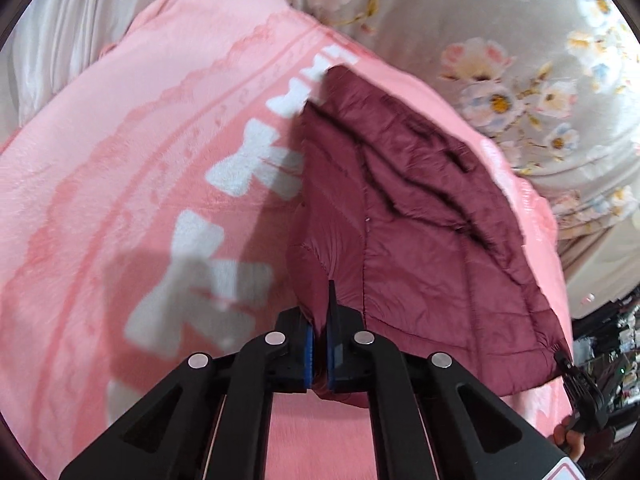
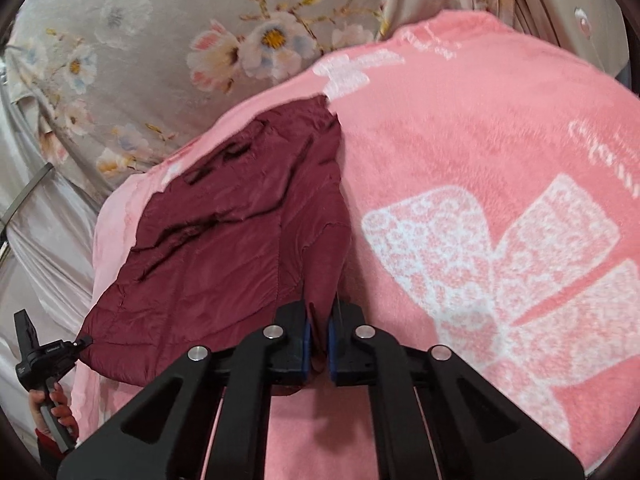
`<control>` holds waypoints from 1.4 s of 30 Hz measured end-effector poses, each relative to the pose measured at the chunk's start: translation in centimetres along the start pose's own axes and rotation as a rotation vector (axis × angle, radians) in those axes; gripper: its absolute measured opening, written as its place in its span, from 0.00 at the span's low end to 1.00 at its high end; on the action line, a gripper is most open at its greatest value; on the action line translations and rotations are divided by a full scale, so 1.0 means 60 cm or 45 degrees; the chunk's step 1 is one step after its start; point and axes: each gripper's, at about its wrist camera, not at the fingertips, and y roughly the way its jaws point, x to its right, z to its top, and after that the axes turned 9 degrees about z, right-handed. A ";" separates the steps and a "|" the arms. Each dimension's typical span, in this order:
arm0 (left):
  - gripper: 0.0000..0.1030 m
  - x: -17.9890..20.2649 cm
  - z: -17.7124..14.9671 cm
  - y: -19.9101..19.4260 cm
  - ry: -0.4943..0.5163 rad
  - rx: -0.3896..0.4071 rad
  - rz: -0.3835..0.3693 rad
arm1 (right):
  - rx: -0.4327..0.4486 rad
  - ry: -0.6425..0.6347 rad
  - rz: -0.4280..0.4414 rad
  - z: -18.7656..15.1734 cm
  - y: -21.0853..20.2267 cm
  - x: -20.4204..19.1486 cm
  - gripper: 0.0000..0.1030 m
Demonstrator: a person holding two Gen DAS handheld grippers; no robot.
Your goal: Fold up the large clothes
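Observation:
A dark red quilted jacket (image 1: 432,240) lies stretched over a pink blanket with white bows (image 1: 140,168). My left gripper (image 1: 320,320) is shut on the jacket's near left corner, cloth bunched between the blue pads. In the right wrist view the same jacket (image 2: 224,232) runs to the left, and my right gripper (image 2: 320,324) is shut on its near right corner. Each gripper shows in the other's view, holding the jacket's far corner: the right one (image 1: 576,376) and the left one (image 2: 52,352). The held edge hangs taut between them, lifted off the blanket.
The pink blanket (image 2: 500,200) covers a bed. Beyond it lies a grey floral quilt (image 1: 520,60), also in the right wrist view (image 2: 180,40). White sheets (image 1: 60,32) lie at the far left. Dark clutter (image 1: 608,344) sits past the bed's right edge.

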 end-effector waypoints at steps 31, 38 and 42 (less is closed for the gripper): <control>0.06 0.061 0.255 0.089 0.071 0.231 0.302 | 0.219 -0.059 -0.002 0.253 0.166 -0.064 0.06; 0.15 0.049 0.265 0.170 0.052 0.176 0.400 | 0.269 0.034 -0.021 0.257 0.192 -0.036 0.32; 0.44 0.036 0.262 0.159 0.024 0.202 0.415 | 0.347 0.008 -0.029 0.256 0.161 -0.038 0.64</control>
